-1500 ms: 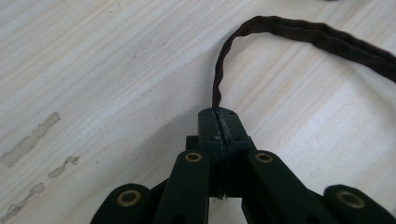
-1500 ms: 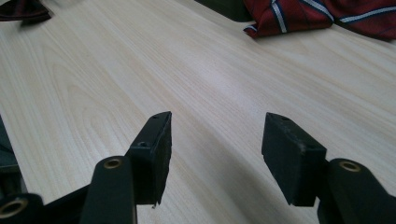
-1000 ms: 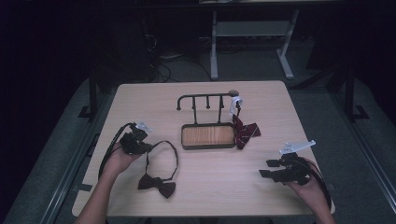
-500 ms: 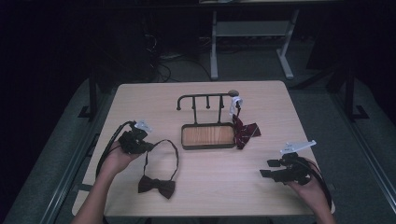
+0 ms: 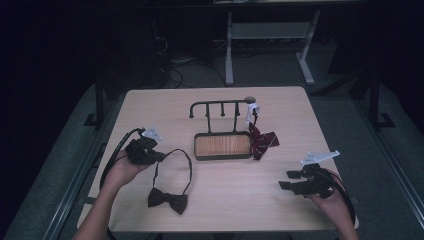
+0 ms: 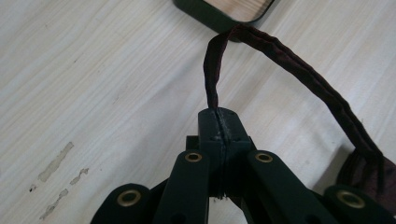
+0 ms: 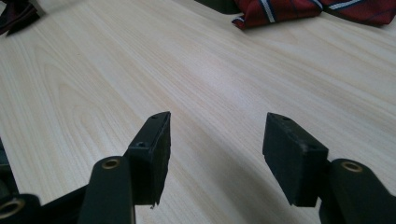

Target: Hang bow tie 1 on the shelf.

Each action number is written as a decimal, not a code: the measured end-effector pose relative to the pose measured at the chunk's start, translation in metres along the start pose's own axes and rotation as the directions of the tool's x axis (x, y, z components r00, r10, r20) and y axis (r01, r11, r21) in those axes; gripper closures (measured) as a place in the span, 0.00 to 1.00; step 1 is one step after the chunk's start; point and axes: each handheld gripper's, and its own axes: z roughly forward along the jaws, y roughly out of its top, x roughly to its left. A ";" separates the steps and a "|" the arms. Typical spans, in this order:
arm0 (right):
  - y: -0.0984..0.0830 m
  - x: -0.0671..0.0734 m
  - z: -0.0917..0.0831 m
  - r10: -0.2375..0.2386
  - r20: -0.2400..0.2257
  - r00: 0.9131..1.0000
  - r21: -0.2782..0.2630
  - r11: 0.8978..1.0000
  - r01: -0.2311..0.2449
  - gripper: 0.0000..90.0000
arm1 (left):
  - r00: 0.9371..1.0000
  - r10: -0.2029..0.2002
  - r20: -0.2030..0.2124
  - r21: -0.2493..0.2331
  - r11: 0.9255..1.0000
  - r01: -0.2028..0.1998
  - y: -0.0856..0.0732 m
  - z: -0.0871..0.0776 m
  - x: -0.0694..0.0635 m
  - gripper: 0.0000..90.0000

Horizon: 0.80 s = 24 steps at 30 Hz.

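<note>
A dark bow tie (image 5: 167, 199) lies on the table's front left, and its neck strap (image 5: 186, 159) loops up off the wood toward my left gripper (image 5: 156, 156). The left gripper view has the jaws of that gripper (image 6: 219, 114) pressed together on the dark maroon strap (image 6: 299, 70), which arches away and back down to the bow (image 6: 369, 175). My right gripper (image 5: 284, 181) hovers low at the front right, and in its own view that gripper (image 7: 215, 140) stands open with only bare wood between its pads. A red striped bow tie (image 5: 262, 141) hangs from the hook rack (image 5: 220, 107).
The rack rises from a dark tray with a wooden floor (image 5: 222, 145) at the table's middle. A white tag (image 5: 252, 111) hangs at the rack's right end. The striped tie (image 7: 299, 10) lies ahead of the right gripper. A metal desk frame (image 5: 270, 35) stands beyond the table.
My left hand has risen a little and drawn the strap up with it, so the loop stands taller. The right hand has kept still.
</note>
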 end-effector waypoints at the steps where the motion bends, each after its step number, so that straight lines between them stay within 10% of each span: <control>1: 0.001 0.001 0.000 0.001 0.000 1.000 0.002 1.000 -0.001 0.46 | 1.000 -0.001 0.000 -0.002 1.000 0.001 0.000 -0.001 -0.001 1.00; 24: 0.001 0.000 0.001 -0.009 0.004 1.000 0.000 1.000 0.009 0.46 | 0.998 0.037 0.043 -0.003 0.999 -0.037 0.005 -0.015 -0.005 1.00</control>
